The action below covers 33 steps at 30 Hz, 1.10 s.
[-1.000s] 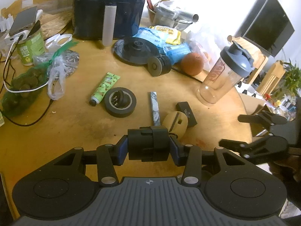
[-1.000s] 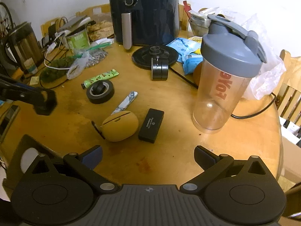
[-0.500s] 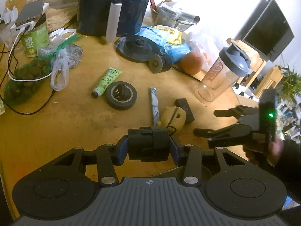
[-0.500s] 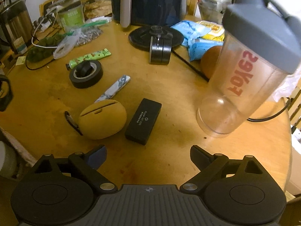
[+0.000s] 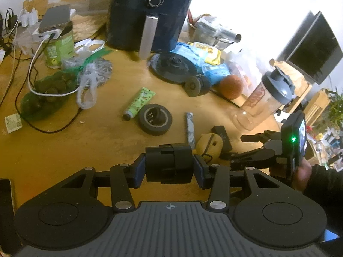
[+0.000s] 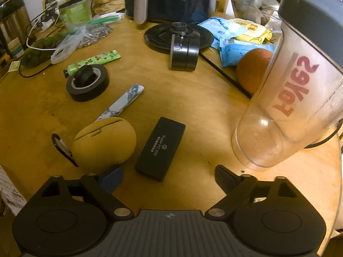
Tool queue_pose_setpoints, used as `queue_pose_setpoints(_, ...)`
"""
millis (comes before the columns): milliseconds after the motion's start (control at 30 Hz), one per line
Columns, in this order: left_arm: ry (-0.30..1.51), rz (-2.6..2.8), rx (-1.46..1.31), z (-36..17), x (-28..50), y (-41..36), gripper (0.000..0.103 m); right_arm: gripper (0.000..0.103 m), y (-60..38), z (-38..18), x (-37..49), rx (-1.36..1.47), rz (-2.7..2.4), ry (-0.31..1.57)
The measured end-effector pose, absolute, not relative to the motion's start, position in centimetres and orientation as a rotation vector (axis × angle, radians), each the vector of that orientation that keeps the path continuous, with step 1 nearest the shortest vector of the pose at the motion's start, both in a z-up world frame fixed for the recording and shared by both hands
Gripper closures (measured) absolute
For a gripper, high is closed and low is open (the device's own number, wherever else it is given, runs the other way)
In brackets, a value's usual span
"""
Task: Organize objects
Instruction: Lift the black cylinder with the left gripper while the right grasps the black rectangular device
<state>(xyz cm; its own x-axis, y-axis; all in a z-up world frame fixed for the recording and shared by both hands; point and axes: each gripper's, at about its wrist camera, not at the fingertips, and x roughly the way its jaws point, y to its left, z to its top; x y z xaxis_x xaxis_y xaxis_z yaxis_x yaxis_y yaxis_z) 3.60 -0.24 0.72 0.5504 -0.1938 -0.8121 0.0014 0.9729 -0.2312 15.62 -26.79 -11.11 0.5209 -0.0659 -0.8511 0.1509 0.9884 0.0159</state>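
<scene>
Black case sits between the right gripper's closing, empty fingers; left gripper clamps a black block. Could nudge the shaker bottle.

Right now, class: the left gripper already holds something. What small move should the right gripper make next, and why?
Probably ease the right gripper a little lower and close on the black box. Its jaws, just narrowing, are open with the box lying flat just ahead between them, untouched. The left gripper is busy, clamped on a black cylinder.

Both wrist cameras look steeply down across the tabletop. The right view sits closer, shaker bottle at right; both share the tape roll mid-frame and air fryer at top.
</scene>
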Motion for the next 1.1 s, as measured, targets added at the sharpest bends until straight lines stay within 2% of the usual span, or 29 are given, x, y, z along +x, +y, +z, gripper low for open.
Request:
queue_pose_setpoints(33,0.987,-0.115,-0.214,0.6,3.6,-0.2,0.058,0.024,-26.9,-11.2,15.7,0.099,-0.134,1.017)
queue_pose_setpoints(100,0.995,-0.112,-0.215,0.5,3.5,-0.1,0.058,0.028,-27.3,-11.3,15.6,0.114,-0.132,1.012)
queue_pose_setpoints(133,0.997,-0.112,-0.215,0.4,3.5,-0.1,0.058,0.034,-27.4,-11.3,15.6,0.117,-0.132,1.007)
queue_pose_setpoints(200,1.001,-0.112,-0.218,0.3,3.5,0.0,0.058,0.047,-27.5,-11.1,15.4,0.117,-0.128,0.993)
queue_pose_setpoints(267,1.004,-0.114,-0.220,0.2,3.5,-0.1,0.058,0.067,-27.7,-11.0,15.3,0.118,-0.131,0.985)
queue_pose_setpoints(600,0.998,-0.128,-0.202,0.5,3.8,-0.9,0.058,0.069,-27.9,-10.8,13.3,0.149,-0.142,0.992)
queue_pose_setpoints(767,1.007,-0.131,-0.200,0.3,3.7,-1.1,0.058,0.064,-28.0,-10.8,13.1,0.155,-0.140,0.993)
queue_pose_setpoints(1100,1.003,-0.128,-0.173,0.7,3.1,-1.6,0.058,0.064,-28.4,-10.8,14.7,0.136,-0.151,0.977)
